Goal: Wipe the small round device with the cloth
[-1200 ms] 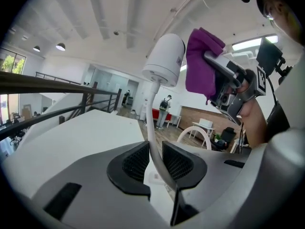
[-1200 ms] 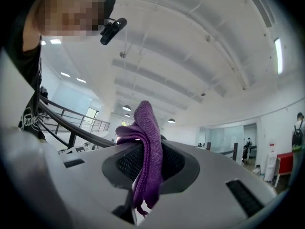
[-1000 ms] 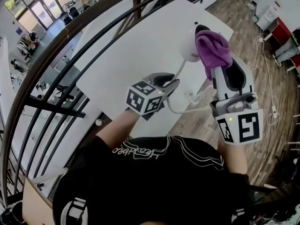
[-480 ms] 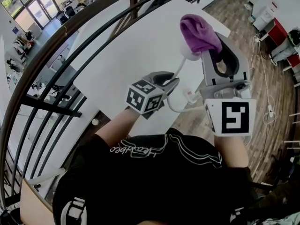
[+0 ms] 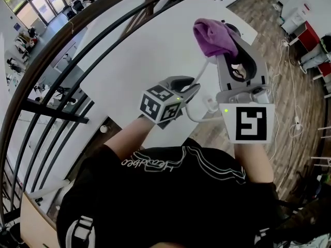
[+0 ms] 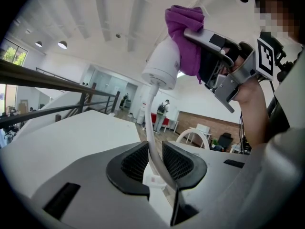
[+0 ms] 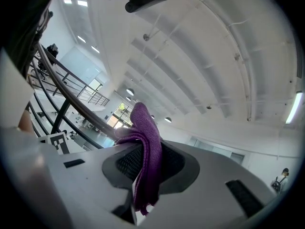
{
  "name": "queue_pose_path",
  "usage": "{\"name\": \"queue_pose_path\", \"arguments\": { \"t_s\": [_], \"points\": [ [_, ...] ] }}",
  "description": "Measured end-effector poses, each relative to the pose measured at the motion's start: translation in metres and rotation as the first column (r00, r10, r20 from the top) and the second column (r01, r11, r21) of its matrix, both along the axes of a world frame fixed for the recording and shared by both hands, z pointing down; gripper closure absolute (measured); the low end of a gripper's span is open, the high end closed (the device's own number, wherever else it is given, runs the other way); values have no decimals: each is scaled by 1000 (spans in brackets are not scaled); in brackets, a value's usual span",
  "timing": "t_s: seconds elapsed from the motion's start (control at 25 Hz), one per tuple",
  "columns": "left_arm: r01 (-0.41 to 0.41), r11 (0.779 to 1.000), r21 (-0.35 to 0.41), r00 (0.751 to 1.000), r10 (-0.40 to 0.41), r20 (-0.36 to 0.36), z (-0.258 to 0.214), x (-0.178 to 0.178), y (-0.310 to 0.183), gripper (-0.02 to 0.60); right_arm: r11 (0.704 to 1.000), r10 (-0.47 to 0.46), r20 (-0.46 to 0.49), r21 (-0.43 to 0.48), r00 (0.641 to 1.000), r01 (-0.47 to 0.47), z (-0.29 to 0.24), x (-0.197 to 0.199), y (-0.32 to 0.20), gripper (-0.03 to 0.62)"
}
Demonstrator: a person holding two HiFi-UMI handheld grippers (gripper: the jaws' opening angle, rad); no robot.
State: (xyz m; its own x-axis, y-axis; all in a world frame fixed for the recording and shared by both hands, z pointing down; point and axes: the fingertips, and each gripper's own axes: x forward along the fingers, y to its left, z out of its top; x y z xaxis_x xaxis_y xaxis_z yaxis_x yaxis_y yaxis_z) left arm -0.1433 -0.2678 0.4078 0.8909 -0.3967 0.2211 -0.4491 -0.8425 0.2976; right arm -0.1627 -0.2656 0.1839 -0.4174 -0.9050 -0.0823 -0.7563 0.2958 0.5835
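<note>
The small round white device [image 6: 162,65] hangs in the air on its stiff white cable [image 6: 151,120]. My left gripper [image 6: 153,159] is shut on that cable, which runs up between the two black pads. The head view shows the left gripper [image 5: 192,90] low in the middle, with the cable [image 5: 200,75] rising from it. The purple cloth [image 6: 185,35] lies against the device's top and right side, pinched in my right gripper [image 6: 202,44]. From the head view the cloth [image 5: 212,35] and right gripper [image 5: 228,49] hide the device. The cloth [image 7: 147,161] fills the right jaws.
A white table [image 5: 139,50] lies below and beyond both grippers. A dark curved railing [image 5: 67,61] sweeps along the left. Wooden floor [image 5: 295,81] with loose cords is on the right. The person's black shirt [image 5: 170,200] fills the bottom of the head view.
My right gripper has carried the purple cloth leftward and farther away across the device, and has turned so its marker faces the camera. The left gripper and cable have held still.
</note>
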Motion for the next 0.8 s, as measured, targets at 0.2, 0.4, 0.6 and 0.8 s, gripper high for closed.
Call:
{"name": "queue_pose_path", "arguments": {
  "t_s": [0.2, 0.4, 0.6, 0.8],
  "points": [
    [4, 1000, -6, 1000, -5, -4, 3, -3, -1, 491, 1000, -15, -42, -9, 999, 14, 13, -9, -1, 528],
    [10, 1000, -6, 1000, -10, -4, 2, -3, -2, 491, 999, -31, -77, -46, 997, 28, 29, -11, 0, 528],
    [12, 1000, 2, 1000, -12, -14, 1, -3, -1, 491, 985, -67, -71, -163, 995, 54, 59, -14, 0, 528],
    [16, 1000, 8, 1000, -16, -14, 0, -1, -2, 491, 974, -86, -70, -218, 994, 68, 77, -14, -3, 528]
  ]
}}
